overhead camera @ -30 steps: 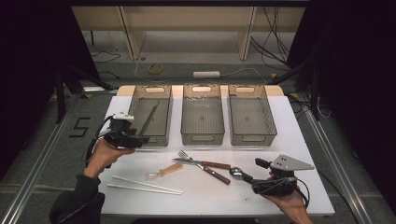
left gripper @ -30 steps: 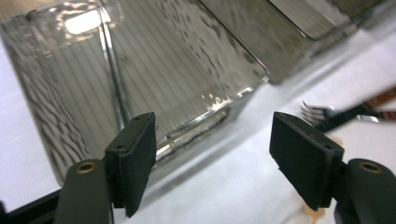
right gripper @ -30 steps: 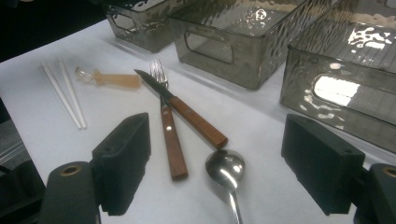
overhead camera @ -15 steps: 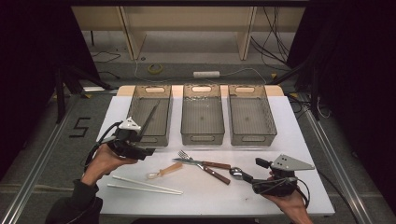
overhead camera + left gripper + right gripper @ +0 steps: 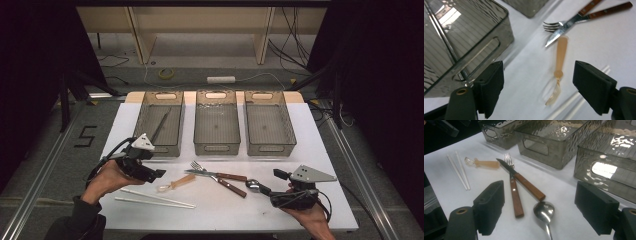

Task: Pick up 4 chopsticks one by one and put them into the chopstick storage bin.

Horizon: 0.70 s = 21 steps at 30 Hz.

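My left gripper (image 5: 156, 174) hovers low over the white table (image 5: 320, 150) in front of the left bin (image 5: 160, 125). Its jaws have just been opening and stand wide, with nothing between them. In the left gripper view (image 5: 540, 86) they frame a small plastic spoon (image 5: 559, 57) with a tan handle, lying on the table below. My right gripper (image 5: 272, 184) rests near the front right, open. A metal spoon (image 5: 544, 212) lies on the table between its jaws, untouched by the pads.
Three clear grey bins stand in a row at the back; the left one holds a dark stick (image 5: 161, 125), beside the middle bin (image 5: 216, 125) and right bin (image 5: 269, 125). A wooden-handled fork (image 5: 200, 167) and knife (image 5: 225, 182) cross mid-table. White chopsticks (image 5: 155, 199) lie front left.
The left hand has moved from beside the left bin toward the front and right, nearer the plastic spoon. The right hand has stayed put.
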{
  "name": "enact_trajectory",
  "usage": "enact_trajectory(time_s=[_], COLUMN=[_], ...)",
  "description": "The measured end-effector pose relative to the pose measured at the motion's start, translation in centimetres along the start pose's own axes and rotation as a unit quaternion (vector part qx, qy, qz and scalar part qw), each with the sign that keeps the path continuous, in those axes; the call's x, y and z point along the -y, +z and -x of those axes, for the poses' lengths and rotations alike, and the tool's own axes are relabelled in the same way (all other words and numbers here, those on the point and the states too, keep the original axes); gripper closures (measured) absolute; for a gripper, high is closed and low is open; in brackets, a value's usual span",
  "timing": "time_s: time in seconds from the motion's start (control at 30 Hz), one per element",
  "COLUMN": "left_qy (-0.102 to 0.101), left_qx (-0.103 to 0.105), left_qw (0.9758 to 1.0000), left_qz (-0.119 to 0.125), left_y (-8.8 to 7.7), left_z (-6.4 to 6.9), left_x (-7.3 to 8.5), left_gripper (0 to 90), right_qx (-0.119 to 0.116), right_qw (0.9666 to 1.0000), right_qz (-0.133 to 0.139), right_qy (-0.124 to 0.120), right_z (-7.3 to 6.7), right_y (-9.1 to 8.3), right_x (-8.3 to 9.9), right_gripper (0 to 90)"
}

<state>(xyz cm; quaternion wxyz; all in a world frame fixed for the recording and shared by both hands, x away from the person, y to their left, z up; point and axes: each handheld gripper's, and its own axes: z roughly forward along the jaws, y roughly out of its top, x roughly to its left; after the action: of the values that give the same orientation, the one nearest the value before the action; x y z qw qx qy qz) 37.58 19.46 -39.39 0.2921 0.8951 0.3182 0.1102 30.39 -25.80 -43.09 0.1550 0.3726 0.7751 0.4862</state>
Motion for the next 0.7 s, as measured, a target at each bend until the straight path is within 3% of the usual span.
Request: enact_trajectory(time_s=[0.33,0.53,0.7], left_qy=[0.034,0.060,0.071], left_qx=[0.009,0.010,0.013], left_qw=[0.9989,0.9963,0.9948], left_qz=[-0.031,-0.061,-0.072], left_y=[-0.2,-0.2,-0.1], left_z=[1.0,1.8,2.2], left_x=[0.6,1.0,1.2], left_gripper=[26.1,27.9,28.1], right_qx=[-0.003,-0.001,0.002], right_qw=[1.0000,1.0000,1.0000], right_qz=[-0.002,-0.002,-0.004], right_qy=[-0.003,-0.002,-0.002], right_z=[0.0,-0.1,-0.1], right_y=[0.1,0.0,-0.1], right_x=[0.0,0.0,0.1], right_gripper=[25.0,25.0,25.0])
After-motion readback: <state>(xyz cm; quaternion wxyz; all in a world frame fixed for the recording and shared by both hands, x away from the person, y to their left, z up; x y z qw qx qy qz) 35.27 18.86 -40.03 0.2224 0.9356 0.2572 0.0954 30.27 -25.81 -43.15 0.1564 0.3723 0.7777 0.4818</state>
